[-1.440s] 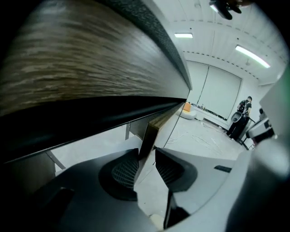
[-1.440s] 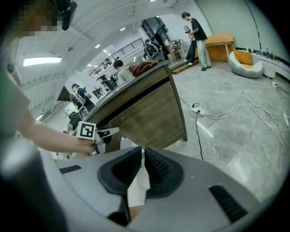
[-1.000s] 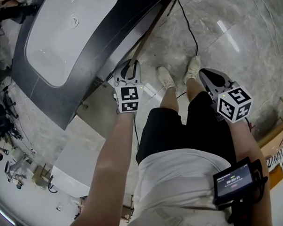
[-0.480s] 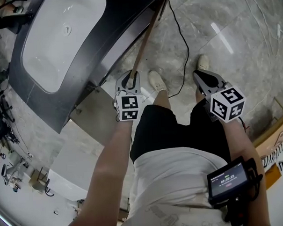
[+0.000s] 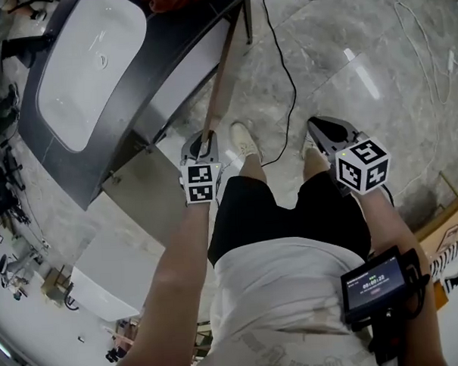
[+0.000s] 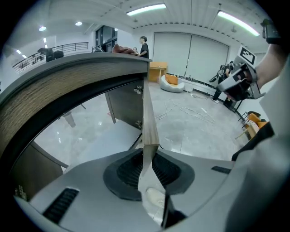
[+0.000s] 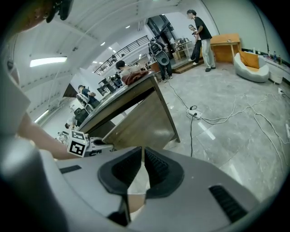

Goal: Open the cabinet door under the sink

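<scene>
Left gripper view: cabinet door [image 6: 147,115] edge sits pinched between the fingers [image 6: 128,170].

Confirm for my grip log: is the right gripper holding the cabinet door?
No: the right gripper hangs shut and empty, away from the cabinet door.

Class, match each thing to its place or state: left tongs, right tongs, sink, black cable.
Things:
1. left tongs
2. right tongs
3. sink
4. black cable

Places or states:
A. lies on the floor
B. shut on the edge of the cabinet door
C. shut, holding nothing
D. set in the dark countertop

Pairs: 1-B, 2-C, 3-D, 4-A
</scene>
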Available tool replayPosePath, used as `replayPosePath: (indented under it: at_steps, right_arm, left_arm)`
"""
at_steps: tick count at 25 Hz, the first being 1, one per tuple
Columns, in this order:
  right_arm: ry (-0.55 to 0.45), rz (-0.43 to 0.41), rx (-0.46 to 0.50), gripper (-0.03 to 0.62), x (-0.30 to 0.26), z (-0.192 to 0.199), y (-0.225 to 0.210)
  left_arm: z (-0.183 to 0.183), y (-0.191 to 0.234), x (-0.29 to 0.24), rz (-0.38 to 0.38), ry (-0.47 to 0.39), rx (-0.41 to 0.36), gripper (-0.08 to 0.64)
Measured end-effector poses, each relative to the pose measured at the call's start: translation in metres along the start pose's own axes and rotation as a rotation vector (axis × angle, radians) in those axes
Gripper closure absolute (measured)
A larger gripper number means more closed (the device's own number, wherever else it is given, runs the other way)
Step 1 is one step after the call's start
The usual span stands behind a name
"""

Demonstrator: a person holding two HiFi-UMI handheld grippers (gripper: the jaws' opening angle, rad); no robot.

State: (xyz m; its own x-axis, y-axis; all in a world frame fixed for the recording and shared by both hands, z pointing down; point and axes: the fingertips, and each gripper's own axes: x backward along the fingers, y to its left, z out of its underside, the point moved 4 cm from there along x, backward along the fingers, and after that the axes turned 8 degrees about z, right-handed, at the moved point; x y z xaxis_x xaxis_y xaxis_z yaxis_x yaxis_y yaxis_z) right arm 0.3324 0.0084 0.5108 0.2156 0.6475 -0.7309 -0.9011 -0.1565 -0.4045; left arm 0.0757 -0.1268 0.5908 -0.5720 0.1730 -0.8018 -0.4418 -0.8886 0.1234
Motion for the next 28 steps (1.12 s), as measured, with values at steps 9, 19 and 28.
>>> replayPosePath:
  at_steps: [9,19,28]
  right_arm:
    - [0.001,0.011,-0.034,0.561,0.029,0.017,-0.030]
    - [-0.022,-0.002,-0.061,0.561,0.055,0.013,-0.063]
    - [0.000,-0.021,-0.078,0.561,0.065,0.022,-0.111]
  left_arm:
    - [-0.002,-0.034,-0.008,-0.047,0.051,0.094,0.494]
    - [-0.007,-0.083,-0.019,-0.096,0.091,0.241,0.494]
    - [-0.020,-0.127,-0.041,-0.152,0.058,0.356,0.492]
